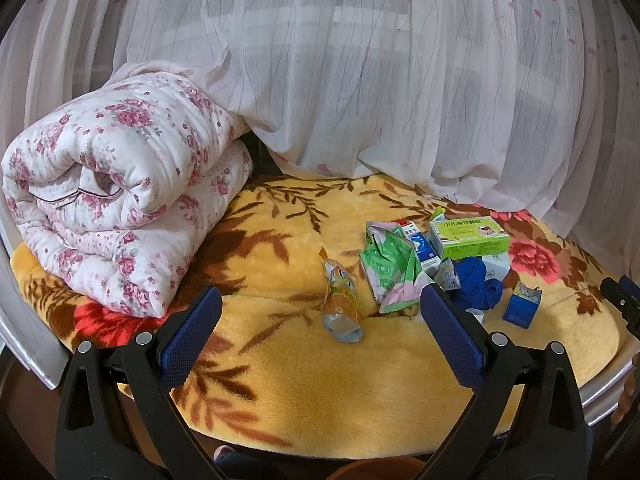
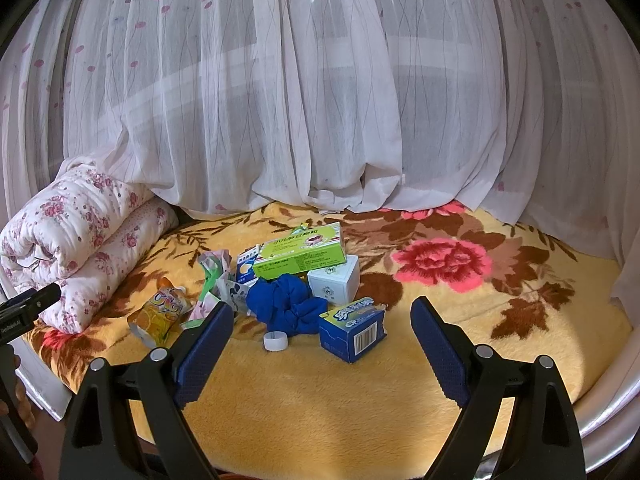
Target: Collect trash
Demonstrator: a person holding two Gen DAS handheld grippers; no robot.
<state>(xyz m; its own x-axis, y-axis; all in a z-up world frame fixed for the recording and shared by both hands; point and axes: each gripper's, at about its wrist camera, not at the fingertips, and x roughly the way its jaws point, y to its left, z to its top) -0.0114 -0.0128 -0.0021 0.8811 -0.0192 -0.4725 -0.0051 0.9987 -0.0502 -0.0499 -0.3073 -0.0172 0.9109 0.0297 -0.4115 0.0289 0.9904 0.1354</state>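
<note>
A heap of trash lies on the yellow flowered blanket. An orange juice pouch lies nearest the left gripper. Beside it are a crumpled green wrapper, a green medicine box, a white box, a small blue box, a blue cloth scrunchie and a white cap. My left gripper is open, short of the pouch. My right gripper is open, just before the blue box.
A rolled floral quilt lies at the left of the bed. A sheer white curtain hangs down onto the blanket's far side. The bed's pale rim curves along the right front. The other gripper's tip shows at each frame's edge.
</note>
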